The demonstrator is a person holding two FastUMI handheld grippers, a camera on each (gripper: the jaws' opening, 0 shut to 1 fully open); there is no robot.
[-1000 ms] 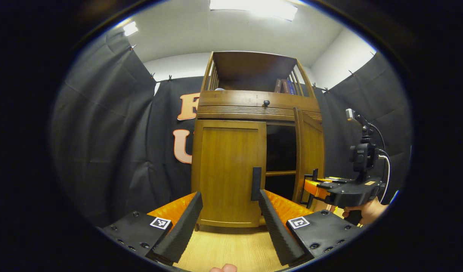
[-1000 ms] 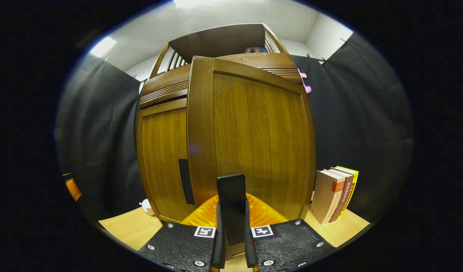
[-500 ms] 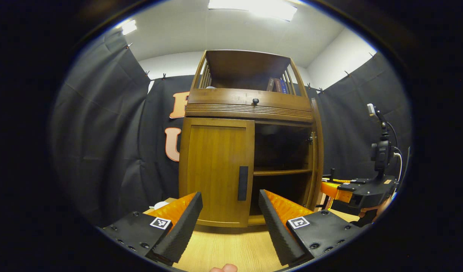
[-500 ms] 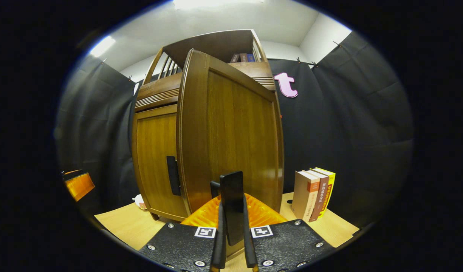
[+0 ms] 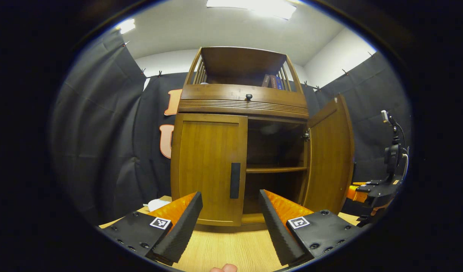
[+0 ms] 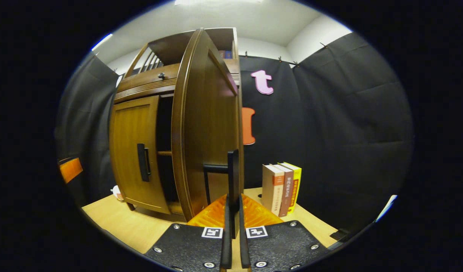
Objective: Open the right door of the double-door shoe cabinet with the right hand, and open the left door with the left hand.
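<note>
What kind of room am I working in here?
Likely a staged recording booth, not a home: black cloth walls clipped up around a wooden shoe cabinet on a tabletop, with a few books beside it.

In the left gripper view, bare light wooden tabletop (image 5: 223, 249) runs at bottom centre up to the closed brown wooden left door (image 5: 208, 166), whose dark vertical handle (image 5: 235, 180) stands free just above the gap between the spread fingers. Right of centre, the swung-out brown wooden right door (image 5: 329, 158) bounds the dark open compartment with its thin wooden shelf (image 5: 276, 170). In the right gripper view, upright books (image 6: 282, 189) stand just right of that door's edge at lower centre.
</note>
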